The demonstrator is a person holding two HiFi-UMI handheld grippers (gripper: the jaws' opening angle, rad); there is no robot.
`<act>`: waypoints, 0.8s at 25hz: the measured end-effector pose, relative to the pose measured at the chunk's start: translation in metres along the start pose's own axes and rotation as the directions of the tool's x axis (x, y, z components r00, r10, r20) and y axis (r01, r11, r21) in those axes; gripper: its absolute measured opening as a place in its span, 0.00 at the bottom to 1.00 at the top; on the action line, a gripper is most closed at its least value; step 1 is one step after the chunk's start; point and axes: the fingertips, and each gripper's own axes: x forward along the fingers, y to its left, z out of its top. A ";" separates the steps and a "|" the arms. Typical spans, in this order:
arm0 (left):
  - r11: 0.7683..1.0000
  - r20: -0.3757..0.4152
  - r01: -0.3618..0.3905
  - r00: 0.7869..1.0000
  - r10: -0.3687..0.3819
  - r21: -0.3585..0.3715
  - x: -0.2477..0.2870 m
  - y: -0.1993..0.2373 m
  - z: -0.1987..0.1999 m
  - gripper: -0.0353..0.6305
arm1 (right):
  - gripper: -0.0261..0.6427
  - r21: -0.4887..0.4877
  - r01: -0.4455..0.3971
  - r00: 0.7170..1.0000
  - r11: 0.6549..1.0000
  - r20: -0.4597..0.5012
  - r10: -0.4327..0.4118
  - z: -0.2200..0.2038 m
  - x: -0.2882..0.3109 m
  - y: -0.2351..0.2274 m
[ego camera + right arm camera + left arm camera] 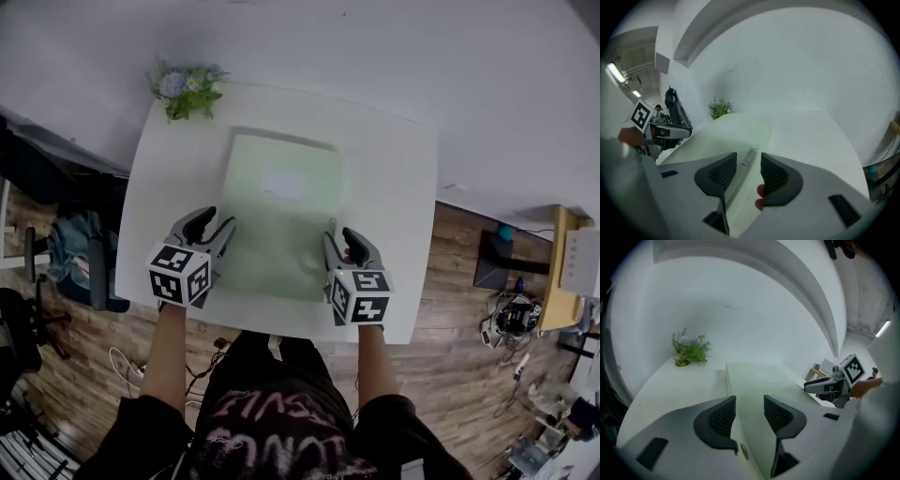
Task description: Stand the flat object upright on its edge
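Two grippers set at the near end of the pale green flat box (281,216), one per side. Box lying flat mid white surface (394,187), long side running near to far, no edge lifted yet, so judged as pre-grasp for the stand-up.

Left gripper (216,221) at near left edge, right gripper (339,237) at near right edge, well apart. Probably placed that way to take both sides at once and tip the box up onto an edge without twisting.

Left gripper view: jaws about half open, straddling the left edge of the box. One pad over the top face, the other outside over bare surface, gap visible both sides, nothing clamped.

Right gripper view: same half-open spread across the right edge, small grey strip (749,157) on the box showing between the pads, no squeeze. Two reddish spots (761,190) beside the right pad, not identifiable.

Pose: forearms (167,352) reaching out from the body roughly parallel. Both grippers pitched forward and down at the surface, marker cubes (180,274) on the near side toward the person.

Flower sprig (187,91) at far left corner, well clear of the box.
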 end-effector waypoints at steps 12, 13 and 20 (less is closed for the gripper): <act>0.997 -0.085 0.073 0.994 -0.075 -0.024 0.019 0.002 -0.013 0.45 | 0.42 0.103 -0.119 0.988 0.988 -0.090 0.128 -0.011 0.012 0.012; 0.997 -0.088 0.076 0.993 -0.078 -0.020 0.020 0.002 -0.013 0.45 | 0.42 0.110 -0.124 0.986 0.986 -0.097 0.135 -0.012 0.013 0.012; 0.988 -0.116 0.101 0.987 -0.114 -0.114 0.023 0.004 -0.021 0.47 | 0.43 0.169 -0.157 0.971 0.973 -0.155 0.183 -0.016 0.018 0.016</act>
